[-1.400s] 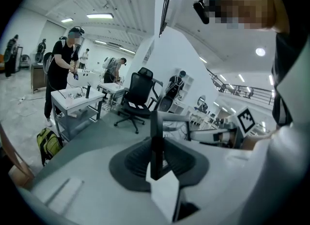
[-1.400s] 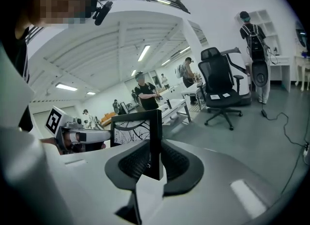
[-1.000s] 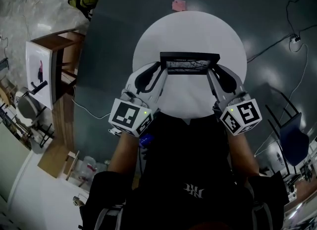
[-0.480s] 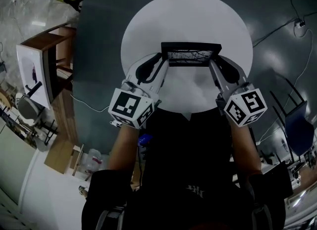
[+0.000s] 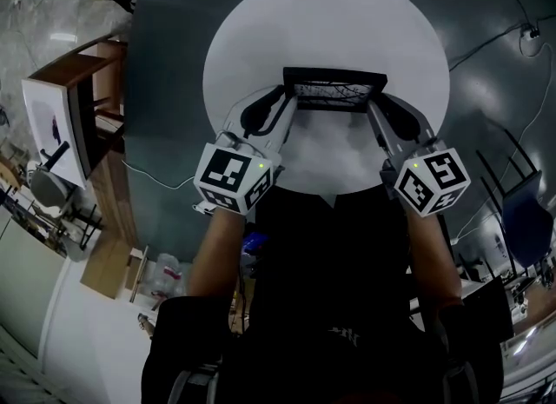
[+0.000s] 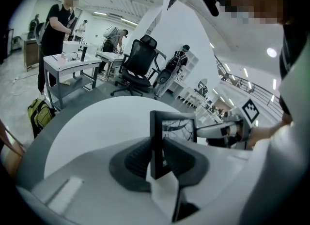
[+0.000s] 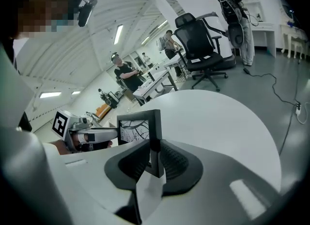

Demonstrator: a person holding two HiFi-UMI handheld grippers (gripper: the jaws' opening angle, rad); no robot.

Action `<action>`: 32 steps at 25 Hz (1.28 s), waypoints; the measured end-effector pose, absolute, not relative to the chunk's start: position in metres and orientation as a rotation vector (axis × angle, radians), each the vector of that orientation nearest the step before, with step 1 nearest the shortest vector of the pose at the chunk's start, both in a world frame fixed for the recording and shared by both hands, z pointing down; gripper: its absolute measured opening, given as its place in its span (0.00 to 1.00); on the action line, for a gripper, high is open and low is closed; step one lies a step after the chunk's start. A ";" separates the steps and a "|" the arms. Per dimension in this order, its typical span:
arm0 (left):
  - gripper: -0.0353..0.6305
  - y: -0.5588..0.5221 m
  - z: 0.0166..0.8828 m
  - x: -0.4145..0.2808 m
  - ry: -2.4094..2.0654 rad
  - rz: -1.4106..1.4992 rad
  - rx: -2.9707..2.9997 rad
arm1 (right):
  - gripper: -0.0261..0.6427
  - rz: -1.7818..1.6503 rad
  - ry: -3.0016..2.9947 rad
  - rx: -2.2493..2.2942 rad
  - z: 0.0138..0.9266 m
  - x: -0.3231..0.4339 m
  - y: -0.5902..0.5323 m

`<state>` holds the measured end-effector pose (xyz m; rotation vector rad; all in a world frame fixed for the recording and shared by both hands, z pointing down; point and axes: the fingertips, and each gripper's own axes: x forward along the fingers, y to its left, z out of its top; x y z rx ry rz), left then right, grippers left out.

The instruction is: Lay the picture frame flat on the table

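Centre of the head view: the black picture frame (image 5: 334, 98) stands upright on or just over the round white surface (image 5: 261, 37), left tongs (image 5: 285, 114) and right tongs (image 5: 375, 115) each clenched on a side edge — gripped, but seemingly not yet laid flat.

The picture frame (image 5: 334, 91) stands on the table (image 5: 347, 11) between left tool (image 5: 286, 105) and right tool (image 5: 376, 107).

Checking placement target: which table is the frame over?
The round white table, centre: the picture frame is over it. The wooden table stands far left.
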<state>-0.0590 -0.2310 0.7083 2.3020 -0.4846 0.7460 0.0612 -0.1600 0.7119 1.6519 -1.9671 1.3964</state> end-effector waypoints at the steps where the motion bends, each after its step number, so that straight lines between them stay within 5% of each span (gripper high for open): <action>1: 0.15 -0.231 0.711 -0.059 -0.486 0.751 2.301 | 0.14 1.397 -1.969 1.649 0.713 0.061 -0.160; 32: 0.19 -0.223 0.743 -0.064 -0.485 0.937 2.332 | 0.14 1.219 -1.920 1.575 0.741 0.050 -0.151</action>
